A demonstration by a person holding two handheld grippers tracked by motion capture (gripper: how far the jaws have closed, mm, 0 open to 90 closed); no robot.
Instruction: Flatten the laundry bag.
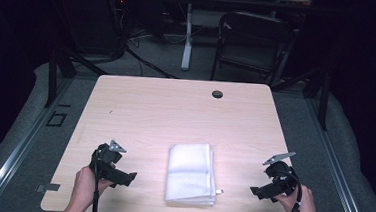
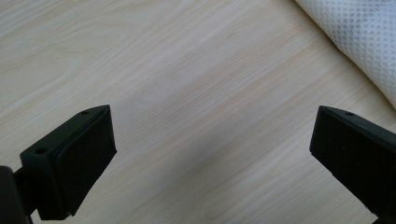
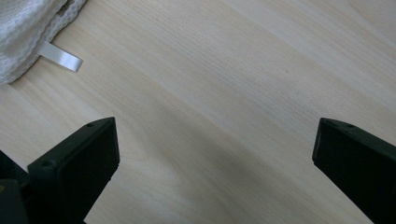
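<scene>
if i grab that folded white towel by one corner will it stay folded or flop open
The towel would probably flop: it looks like soft, textured cloth in loose stacked layers, with nothing binding them. It seems light, so a push may bunch it rather than slide it whole. Its small tag looks too flimsy to lift by.

Pale wooden table (image 1: 140, 107) with dark grommet hole (image 1: 217, 94), black folding chair (image 1: 250, 40) behind, white table leg (image 1: 187, 36)
</scene>
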